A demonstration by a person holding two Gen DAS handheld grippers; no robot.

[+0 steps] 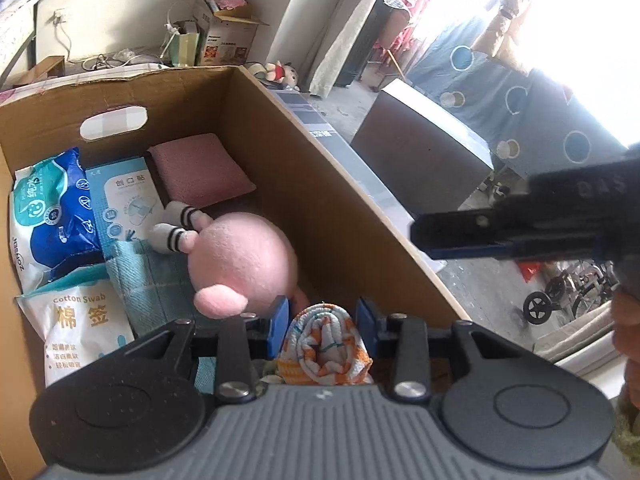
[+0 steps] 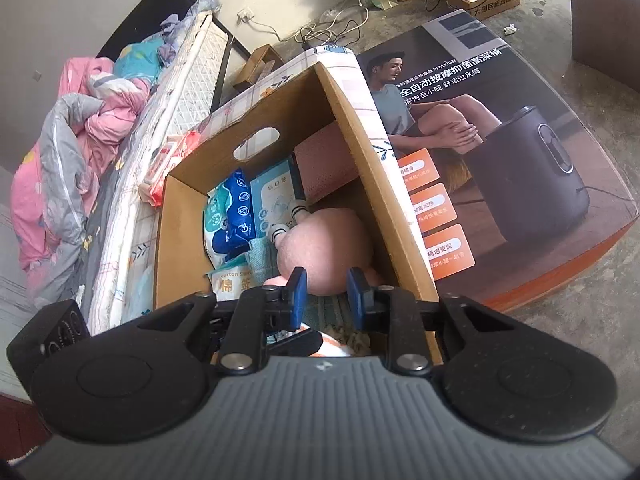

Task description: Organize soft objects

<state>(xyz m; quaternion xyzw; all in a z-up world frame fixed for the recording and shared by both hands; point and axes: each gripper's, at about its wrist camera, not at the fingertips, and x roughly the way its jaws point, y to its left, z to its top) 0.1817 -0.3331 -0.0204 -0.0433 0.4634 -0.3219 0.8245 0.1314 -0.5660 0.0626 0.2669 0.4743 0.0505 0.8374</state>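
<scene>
Left gripper fingers clamp rolled towel near box wall; right gripper fingers apart (empty).

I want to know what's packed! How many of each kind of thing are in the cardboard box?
Plush toys: 1, round pink plush toy
Cushions: 1, flat pink cushion
Towels: 2, teal, rolled orange-white
Packets: 3, blue, light-blue, white cotton-swab
Total: 7

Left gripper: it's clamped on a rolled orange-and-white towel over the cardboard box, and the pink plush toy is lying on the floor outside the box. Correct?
Not quite. The left gripper does grip the rolled towel, but the pink plush toy lies inside the cardboard box, as the left wrist view shows.
</scene>
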